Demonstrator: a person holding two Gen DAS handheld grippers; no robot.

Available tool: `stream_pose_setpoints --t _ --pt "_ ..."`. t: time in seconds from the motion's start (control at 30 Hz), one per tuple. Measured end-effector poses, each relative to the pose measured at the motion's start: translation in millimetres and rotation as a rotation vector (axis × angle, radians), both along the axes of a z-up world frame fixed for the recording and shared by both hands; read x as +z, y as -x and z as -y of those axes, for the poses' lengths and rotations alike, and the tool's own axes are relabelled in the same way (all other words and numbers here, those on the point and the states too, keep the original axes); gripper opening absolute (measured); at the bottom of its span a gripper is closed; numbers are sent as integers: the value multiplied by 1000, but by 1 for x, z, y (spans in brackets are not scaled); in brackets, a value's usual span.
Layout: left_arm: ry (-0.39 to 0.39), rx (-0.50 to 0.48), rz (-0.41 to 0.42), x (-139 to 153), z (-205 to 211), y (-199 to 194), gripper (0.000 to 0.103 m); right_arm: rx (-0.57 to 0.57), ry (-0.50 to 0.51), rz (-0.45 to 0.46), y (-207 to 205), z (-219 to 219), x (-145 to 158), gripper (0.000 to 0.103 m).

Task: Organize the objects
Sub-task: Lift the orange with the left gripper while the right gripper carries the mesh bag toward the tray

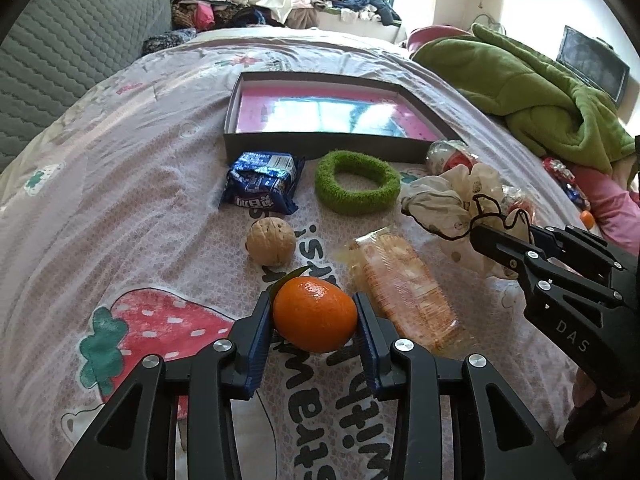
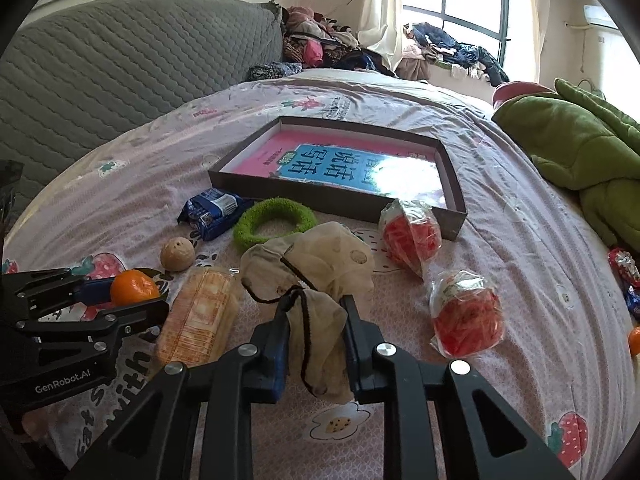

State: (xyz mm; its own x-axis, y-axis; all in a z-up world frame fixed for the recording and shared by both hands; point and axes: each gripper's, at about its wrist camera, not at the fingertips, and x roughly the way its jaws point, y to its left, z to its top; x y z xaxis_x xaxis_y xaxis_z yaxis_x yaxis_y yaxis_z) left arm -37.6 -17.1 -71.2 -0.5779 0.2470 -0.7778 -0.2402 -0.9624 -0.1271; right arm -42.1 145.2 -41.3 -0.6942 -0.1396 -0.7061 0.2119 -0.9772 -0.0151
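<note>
My left gripper [image 1: 315,314] is shut on an orange mandarin [image 1: 314,313] with a green leaf, low over the bed cover. It also shows in the right wrist view as the left gripper [image 2: 132,294] holding the mandarin [image 2: 134,288]. My right gripper [image 2: 314,320] is shut on a cream cloth pouch [image 2: 316,280] with a dark drawstring. The left wrist view shows that right gripper [image 1: 496,232] on the pouch [image 1: 452,200]. A shallow grey box [image 1: 256,146] with a pink and blue book inside lies farther back.
On the bed cover lie a walnut [image 1: 271,243], a blue snack packet [image 1: 262,182], a green fuzzy ring [image 1: 357,182], a wrapped cracker pack [image 1: 404,290] and two bags of red shreds [image 2: 412,236] [image 2: 468,314]. A green blanket [image 1: 528,92] is heaped at right, a grey headboard [image 1: 76,52] at left.
</note>
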Motion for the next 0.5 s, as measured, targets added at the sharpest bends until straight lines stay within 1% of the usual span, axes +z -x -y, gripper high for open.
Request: stream_pose_setpoints --t 0.2,0.5 --pt "3 9 -32 14 -3 -7 40 5 13 -25 -7 2 10 24" --pt "18 48 -66 36 -13 -9 40 0 30 -61 -17 0 28 24"
